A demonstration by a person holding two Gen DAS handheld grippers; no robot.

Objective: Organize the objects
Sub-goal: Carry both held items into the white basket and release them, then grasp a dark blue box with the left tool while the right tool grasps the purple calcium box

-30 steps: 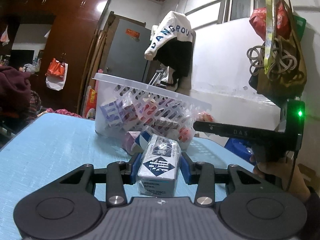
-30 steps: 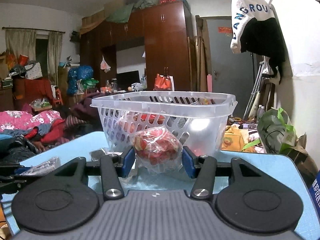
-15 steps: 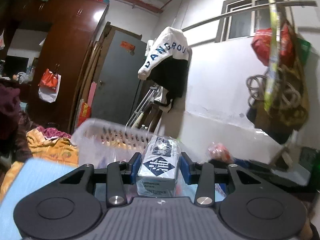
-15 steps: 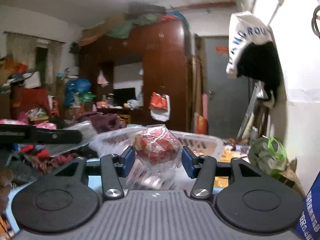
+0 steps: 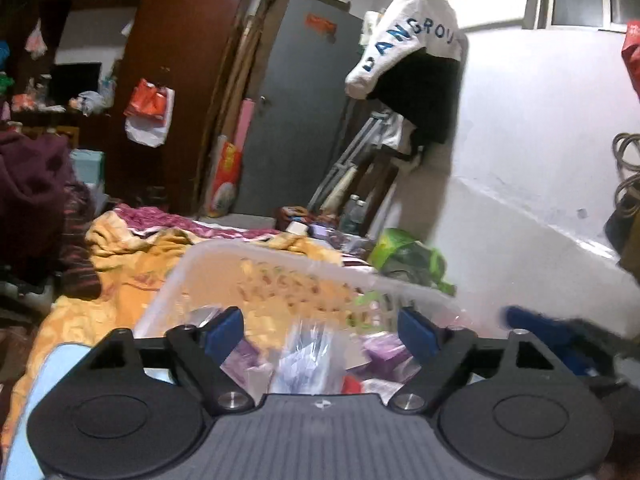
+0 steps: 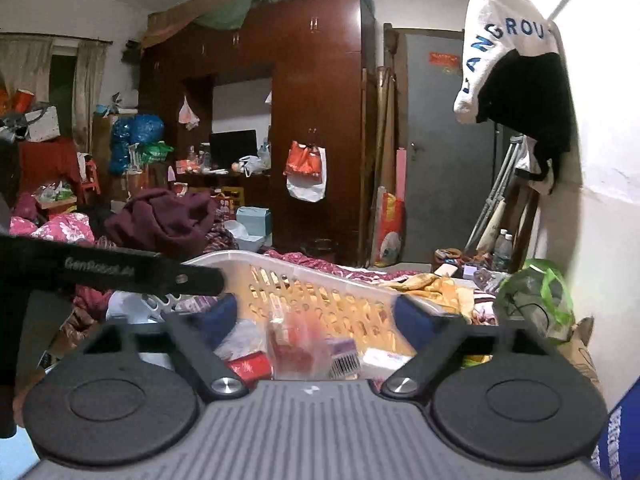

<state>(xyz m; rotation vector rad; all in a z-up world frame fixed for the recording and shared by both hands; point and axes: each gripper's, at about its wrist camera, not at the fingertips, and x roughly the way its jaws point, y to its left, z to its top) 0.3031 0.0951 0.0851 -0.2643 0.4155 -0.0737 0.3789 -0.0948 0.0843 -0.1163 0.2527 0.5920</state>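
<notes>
Both grippers hang over the white slotted plastic basket (image 5: 256, 250). My left gripper (image 5: 322, 330) is open and empty; a blurred blue-and-white packet (image 5: 308, 364) lies or falls below it among purple packets inside the basket. My right gripper (image 6: 316, 322) is open and empty above the same basket (image 6: 288, 270); a blurred red wrapped packet (image 6: 292, 346) is just below it in the basket. The left gripper's black body (image 6: 104, 270) crosses the left of the right wrist view. The right gripper's blue finger (image 5: 540, 326) shows at right in the left wrist view.
The basket holds several red, purple and white packets. It stands on a light blue table (image 5: 44, 384). Beyond are piled clothes and bedding (image 5: 132, 256), a dark wardrobe (image 6: 320, 120), a grey door and a white wall at right.
Both grippers rose over the basket rim and opened. The blue-and-white box left my left gripper and the red packet left my right gripper; both are now down in the basket.
</notes>
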